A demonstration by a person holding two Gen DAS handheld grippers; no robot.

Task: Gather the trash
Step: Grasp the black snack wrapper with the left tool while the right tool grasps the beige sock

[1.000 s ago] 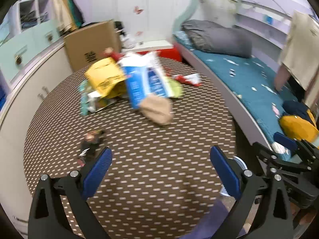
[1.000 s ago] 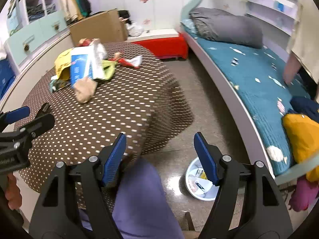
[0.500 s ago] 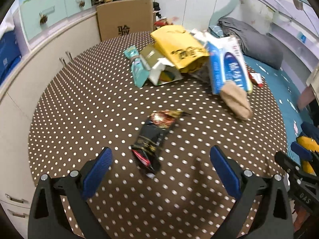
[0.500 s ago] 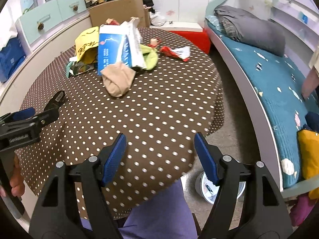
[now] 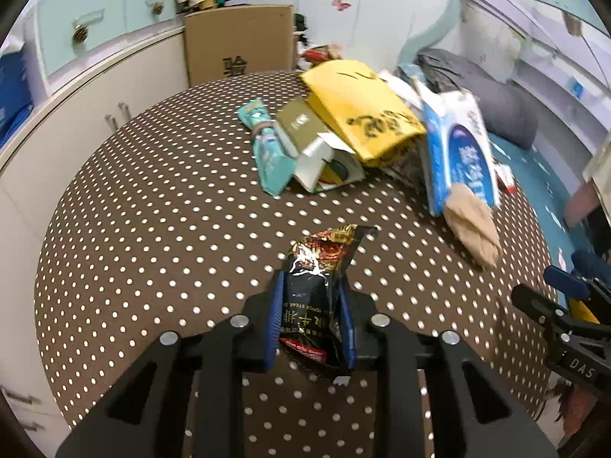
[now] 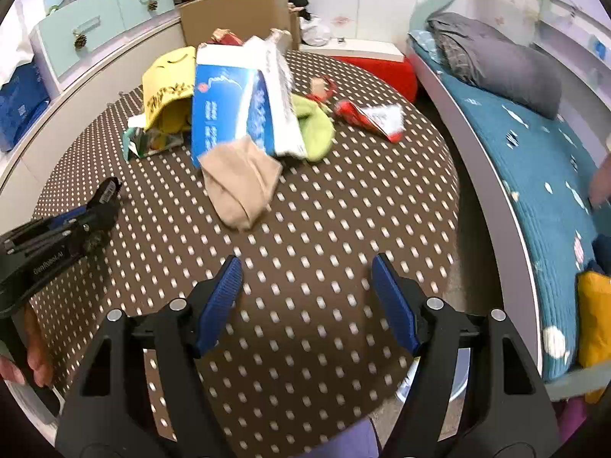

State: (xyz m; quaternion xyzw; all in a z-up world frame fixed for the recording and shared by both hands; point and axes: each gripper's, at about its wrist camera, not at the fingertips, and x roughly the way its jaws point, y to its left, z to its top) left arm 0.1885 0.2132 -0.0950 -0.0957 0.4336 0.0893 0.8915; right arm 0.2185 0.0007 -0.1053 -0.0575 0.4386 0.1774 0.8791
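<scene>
My left gripper is shut on a black and red snack wrapper lying on the brown dotted tablecloth; the wrapper's tip also shows in the right wrist view. A pile of trash lies beyond: a yellow bag, a blue and white pack, a teal wrapper, a beige sock, a green cloth and a red and white wrapper. My right gripper is open and empty above the table's near edge.
A cardboard box stands behind the table. White cabinets with mint drawers run along the left. A bed with a teal cover is on the right. A white bucket sits on the floor below the table edge.
My left gripper moved forward over the black wrapper and shut on it. My right gripper moved a little further over the table, still open.
</scene>
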